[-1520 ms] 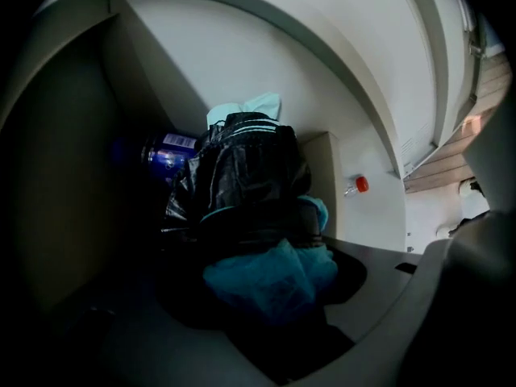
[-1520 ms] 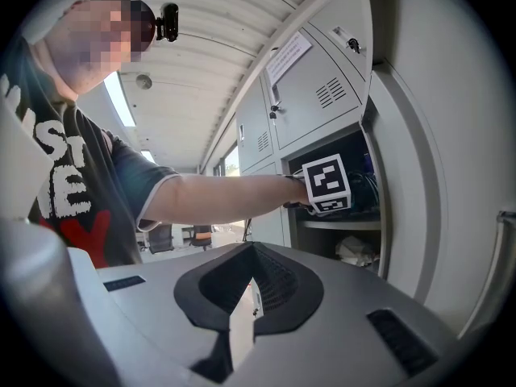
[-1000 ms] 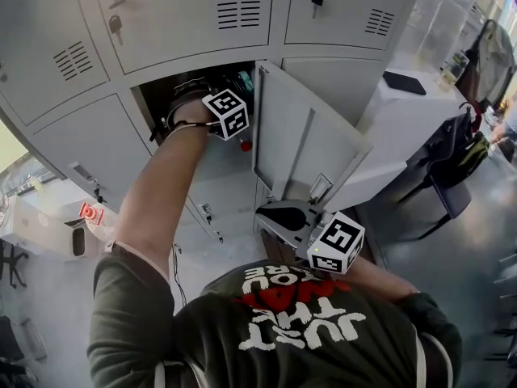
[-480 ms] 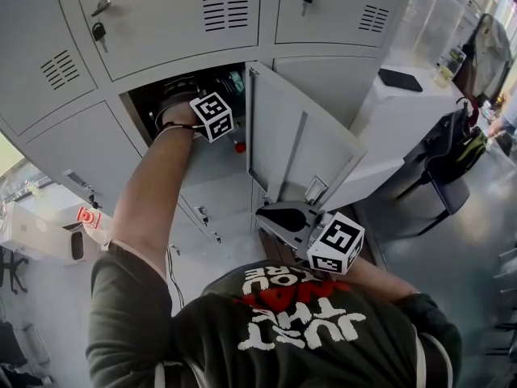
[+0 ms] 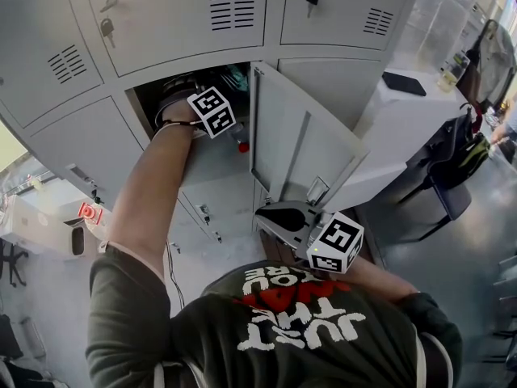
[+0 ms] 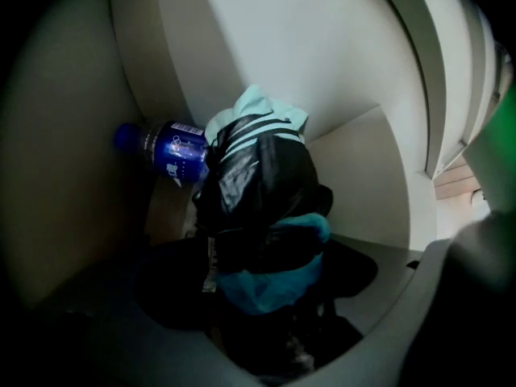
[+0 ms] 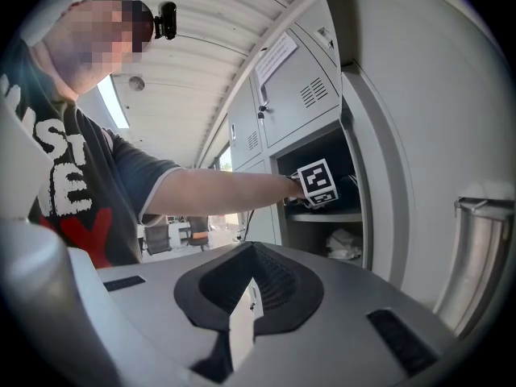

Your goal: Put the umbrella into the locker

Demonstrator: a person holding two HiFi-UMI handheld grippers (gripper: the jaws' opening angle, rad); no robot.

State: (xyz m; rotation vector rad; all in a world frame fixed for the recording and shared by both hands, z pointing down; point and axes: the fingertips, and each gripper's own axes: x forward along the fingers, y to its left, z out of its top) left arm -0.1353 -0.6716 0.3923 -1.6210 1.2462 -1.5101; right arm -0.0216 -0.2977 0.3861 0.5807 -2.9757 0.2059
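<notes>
The folded umbrella (image 6: 262,208), black with mint and teal panels, lies inside the open locker (image 5: 153,95). Its near end sits between the jaws of my left gripper (image 6: 266,301). Those jaws are opening, and the dark pads stand on either side of the fabric. In the head view my left arm reaches into the locker and only the gripper's marker cube (image 5: 212,111) shows at the opening. My right gripper (image 5: 271,214) hangs low in front of my chest, away from the locker. Its jaws are together with nothing between them (image 7: 242,305).
A blue bottle (image 6: 165,153) lies at the back of the locker behind the umbrella. The locker door (image 5: 303,148) swings out to the right, between my two grippers. Shut lockers with keys surround it. A white cabinet (image 5: 404,111) and chairs (image 5: 452,176) stand at the right.
My left hand has stayed inside the locker, and its marker cube has tilted and shifted slightly. The right gripper has not moved.
</notes>
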